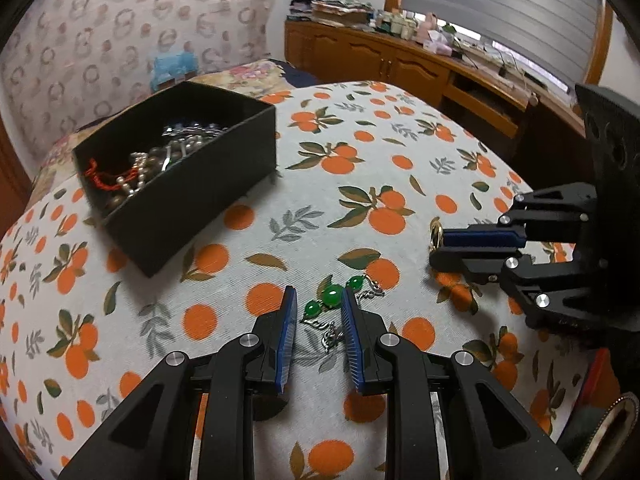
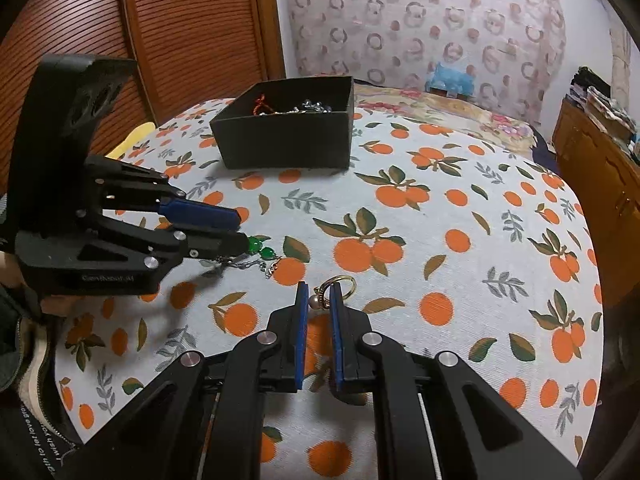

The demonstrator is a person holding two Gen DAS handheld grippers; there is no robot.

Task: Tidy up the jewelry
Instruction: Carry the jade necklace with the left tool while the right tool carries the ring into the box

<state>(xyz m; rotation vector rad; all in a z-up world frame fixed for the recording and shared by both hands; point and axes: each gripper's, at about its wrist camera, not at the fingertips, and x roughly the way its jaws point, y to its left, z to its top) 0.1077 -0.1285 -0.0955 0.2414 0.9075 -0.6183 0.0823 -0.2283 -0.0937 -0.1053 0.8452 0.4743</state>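
Right wrist view alone shows right gripper [image 2: 319, 294] part-open around gold ring [image 2: 343, 282].

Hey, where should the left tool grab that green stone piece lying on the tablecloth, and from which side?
Probably grip across the big middle stone of the green stone piece, coming straight down from above. It lies flat on the tablecloth, and the stones are its thickest part; the thin silver chain offers little to pinch. The left tool already straddles it, open.
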